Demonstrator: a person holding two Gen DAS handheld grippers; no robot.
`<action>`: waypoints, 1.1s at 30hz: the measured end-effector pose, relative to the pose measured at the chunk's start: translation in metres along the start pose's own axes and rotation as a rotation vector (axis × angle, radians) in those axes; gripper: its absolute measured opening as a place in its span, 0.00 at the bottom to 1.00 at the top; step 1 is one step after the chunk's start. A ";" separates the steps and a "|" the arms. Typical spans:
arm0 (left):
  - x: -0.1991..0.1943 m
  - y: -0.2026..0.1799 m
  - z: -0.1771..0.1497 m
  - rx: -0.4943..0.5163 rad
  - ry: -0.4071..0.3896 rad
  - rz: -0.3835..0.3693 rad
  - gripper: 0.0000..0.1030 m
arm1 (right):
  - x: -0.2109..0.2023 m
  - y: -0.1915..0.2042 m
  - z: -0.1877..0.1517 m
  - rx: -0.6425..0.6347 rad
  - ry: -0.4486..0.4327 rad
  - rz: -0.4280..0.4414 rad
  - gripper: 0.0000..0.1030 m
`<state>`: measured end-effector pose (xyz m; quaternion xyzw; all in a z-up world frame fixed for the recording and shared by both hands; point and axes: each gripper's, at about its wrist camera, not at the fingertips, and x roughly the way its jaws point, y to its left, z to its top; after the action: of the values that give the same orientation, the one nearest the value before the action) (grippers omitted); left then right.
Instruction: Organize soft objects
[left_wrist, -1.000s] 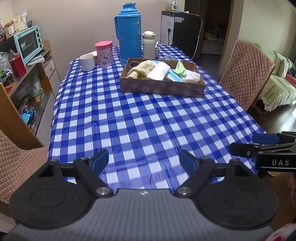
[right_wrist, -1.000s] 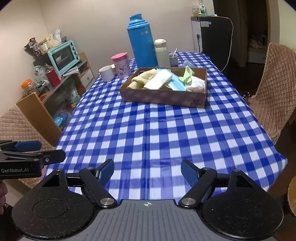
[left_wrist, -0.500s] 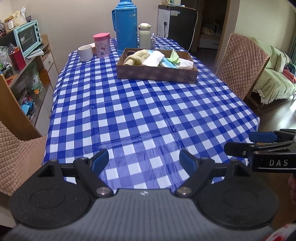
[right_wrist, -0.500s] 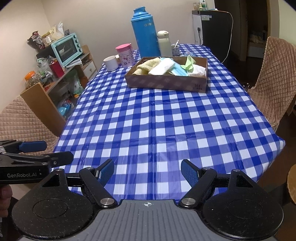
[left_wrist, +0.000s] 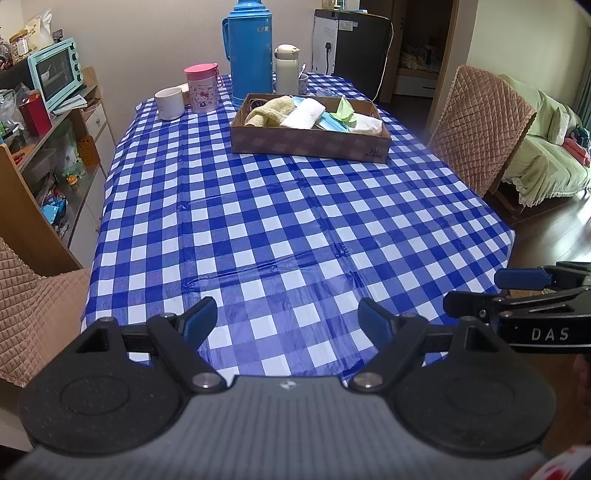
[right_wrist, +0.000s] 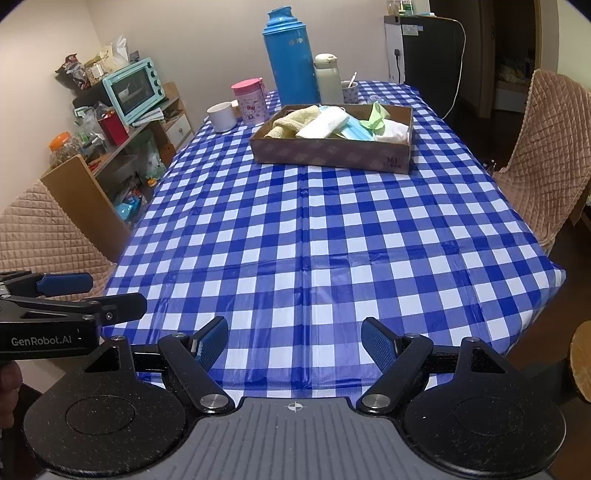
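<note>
A brown cardboard box (left_wrist: 310, 142) (right_wrist: 332, 153) stands at the far end of the blue checked table. It holds a yellow towel (left_wrist: 271, 110) (right_wrist: 291, 123), a white cloth (left_wrist: 304, 116) (right_wrist: 323, 123), a blue face mask (left_wrist: 332, 123) (right_wrist: 354, 131), a green cloth (left_wrist: 345, 109) (right_wrist: 376, 118) and another white cloth (left_wrist: 365, 125) (right_wrist: 393, 131). My left gripper (left_wrist: 288, 319) is open and empty over the near table edge. My right gripper (right_wrist: 295, 338) is open and empty beside it, to its right.
A tall blue thermos (left_wrist: 249, 51), a cream flask (left_wrist: 286, 68), a pink Hello Kitty cup (left_wrist: 201, 86) and a white mug (left_wrist: 169, 103) stand behind the box. Quilted chairs (left_wrist: 480, 125) (right_wrist: 48, 229) flank the table. A shelf with a teal oven (right_wrist: 133, 86) lies left.
Both grippers have drawn back from the box toward the near edge of the table. Both stay open and empty.
</note>
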<state>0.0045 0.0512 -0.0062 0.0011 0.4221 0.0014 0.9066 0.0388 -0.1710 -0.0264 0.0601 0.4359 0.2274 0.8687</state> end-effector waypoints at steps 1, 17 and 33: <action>-0.001 0.000 0.000 0.000 0.001 0.000 0.80 | 0.000 0.000 0.000 0.000 0.000 0.000 0.77; -0.001 0.005 0.000 -0.006 0.003 0.003 0.80 | 0.001 0.002 0.000 -0.001 -0.001 0.000 0.77; 0.001 0.008 0.001 -0.011 0.006 0.005 0.80 | 0.002 0.004 0.001 -0.003 0.001 0.000 0.77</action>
<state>0.0056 0.0595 -0.0059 -0.0026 0.4248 0.0060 0.9053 0.0395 -0.1666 -0.0265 0.0586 0.4360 0.2283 0.8685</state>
